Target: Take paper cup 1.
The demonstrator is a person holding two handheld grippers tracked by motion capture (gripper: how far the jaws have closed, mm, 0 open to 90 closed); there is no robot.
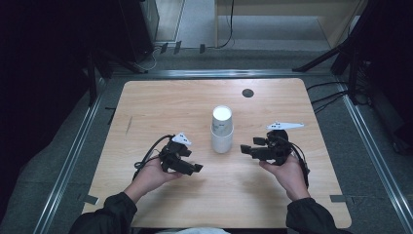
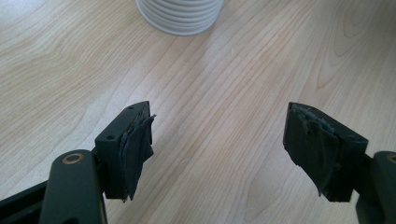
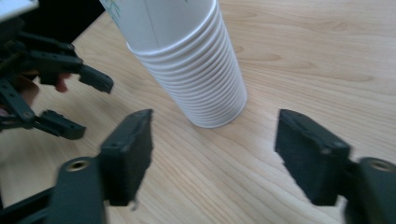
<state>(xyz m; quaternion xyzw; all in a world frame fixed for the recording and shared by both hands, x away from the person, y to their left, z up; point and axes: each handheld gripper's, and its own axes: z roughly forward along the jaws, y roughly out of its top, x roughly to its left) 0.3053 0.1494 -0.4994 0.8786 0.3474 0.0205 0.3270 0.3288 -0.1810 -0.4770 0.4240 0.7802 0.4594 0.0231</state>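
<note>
Cup stack mid-table, one gripper on each side.

The stack of cups [image 1: 222, 130] stands upside down on the table [image 1: 146, 107], near its middle. The left gripper [image 1: 187, 167] sits to the stack's left and nearer the person, the right gripper [image 1: 247, 149] just right of it; both point inward, jaws apart, neither touching the stack. A small round disc [image 1: 248, 92] lies behind the stack, near the far edge.
</note>
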